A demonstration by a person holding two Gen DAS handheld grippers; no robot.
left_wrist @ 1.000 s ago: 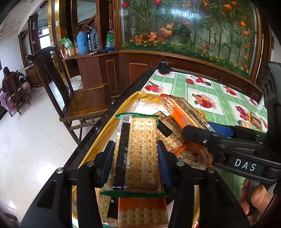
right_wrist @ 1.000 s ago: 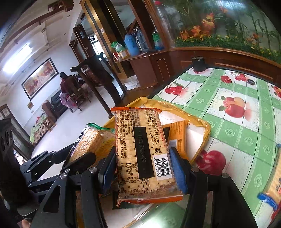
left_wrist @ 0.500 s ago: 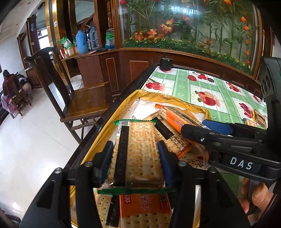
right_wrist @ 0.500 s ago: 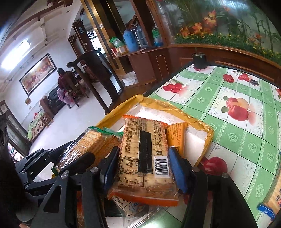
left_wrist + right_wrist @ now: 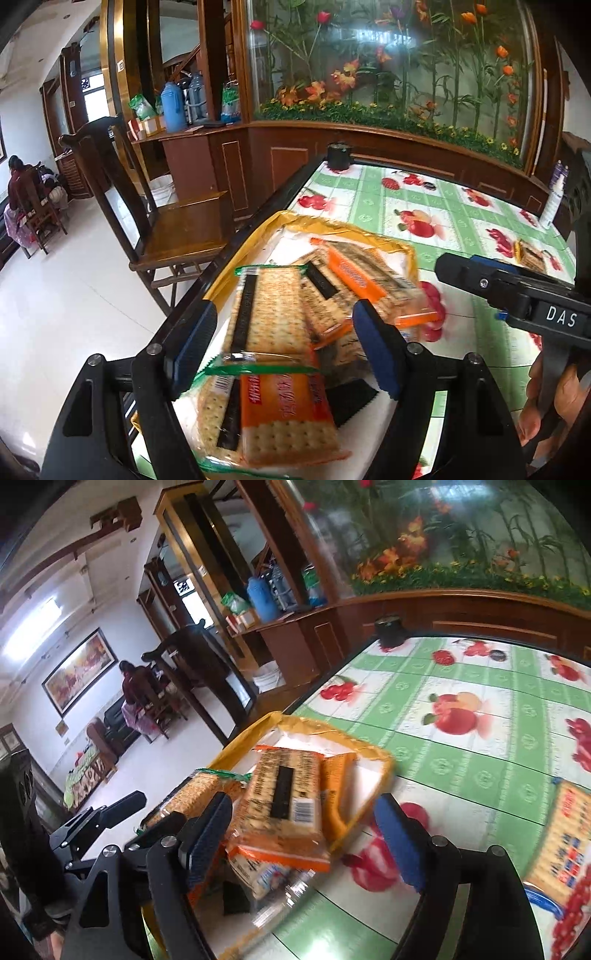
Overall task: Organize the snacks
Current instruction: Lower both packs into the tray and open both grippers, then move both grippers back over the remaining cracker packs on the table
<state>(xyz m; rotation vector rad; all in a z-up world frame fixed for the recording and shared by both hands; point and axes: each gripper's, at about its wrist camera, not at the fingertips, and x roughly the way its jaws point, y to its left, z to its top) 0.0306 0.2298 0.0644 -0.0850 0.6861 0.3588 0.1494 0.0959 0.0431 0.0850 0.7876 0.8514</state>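
Both grippers spread wide over the tray (image 5: 404,254)
Left gripper (image 5: 286,349) and right gripper (image 5: 306,834) hold nothing; green pack (image 5: 269,314) and orange pack (image 5: 282,805) lie in the tray.

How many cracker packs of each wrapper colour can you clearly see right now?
Green-edged pack: 1
Orange-edged packs: 3, one at the front, one on top, one on its edge
Blue-edged pack, loose on the tablecloth: 1
Total: 5 clearly seen; packs buried lower in the yellow tray are too hidden to count.
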